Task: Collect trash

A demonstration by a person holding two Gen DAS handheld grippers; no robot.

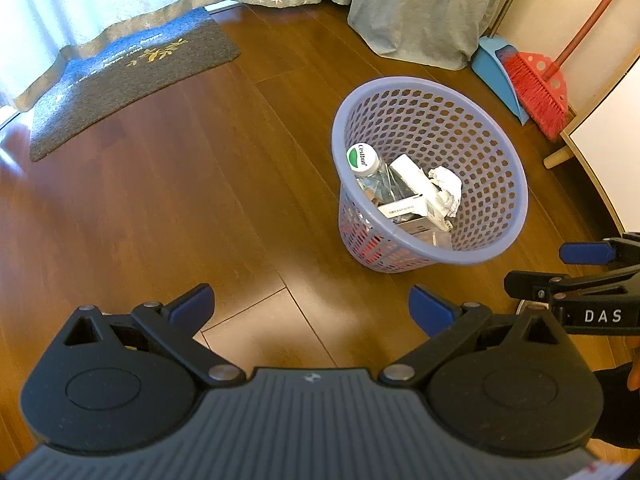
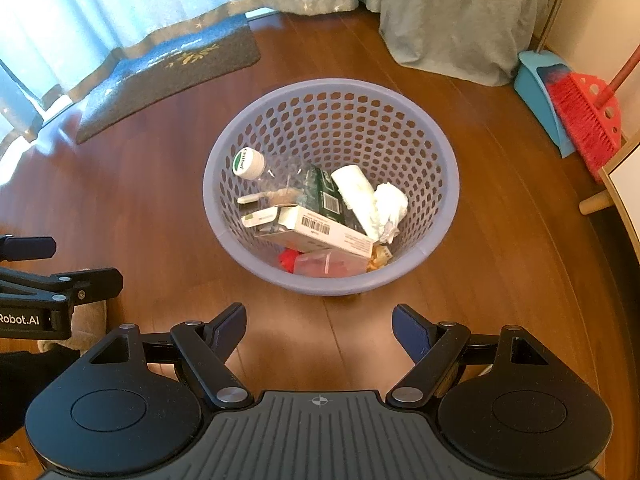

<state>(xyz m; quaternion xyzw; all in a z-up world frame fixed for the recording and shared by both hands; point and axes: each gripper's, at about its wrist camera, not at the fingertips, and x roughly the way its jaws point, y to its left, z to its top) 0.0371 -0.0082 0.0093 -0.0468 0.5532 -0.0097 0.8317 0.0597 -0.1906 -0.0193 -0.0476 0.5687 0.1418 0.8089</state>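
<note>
**Both grippers empty above a filled basket**

Right wrist view: the right gripper (image 2: 319, 332) stands wide, nothing between its jaws, pointing steeply down at the wooden floor (image 2: 132, 208). The lilac mesh basket (image 2: 450, 200) lies just ahead at 12 o'clock, upright, its mouth facing the camera. Inside lie a clear bottle with a green-and-white cap (image 2: 249, 163), a white carton (image 2: 320, 230) with a barcode whose long axis runs from 10 to 4 o'clock, crumpled paper (image 2: 390, 204) and a red scrap (image 2: 289, 260).

Left wrist view: the left gripper (image 1: 311, 308) is likewise wide and empty; from it the basket (image 1: 516, 184) sits at 1 o'clock, farther off. The right hand is therefore the nearer to the basket.

No loose trash shows on the visible floor, so collection appears close to finished. A doormat (image 2: 168, 80) lies at 10 o'clock, a red broom (image 2: 584, 124) and blue dustpan (image 2: 540, 88) at 2 o'clock.
</note>
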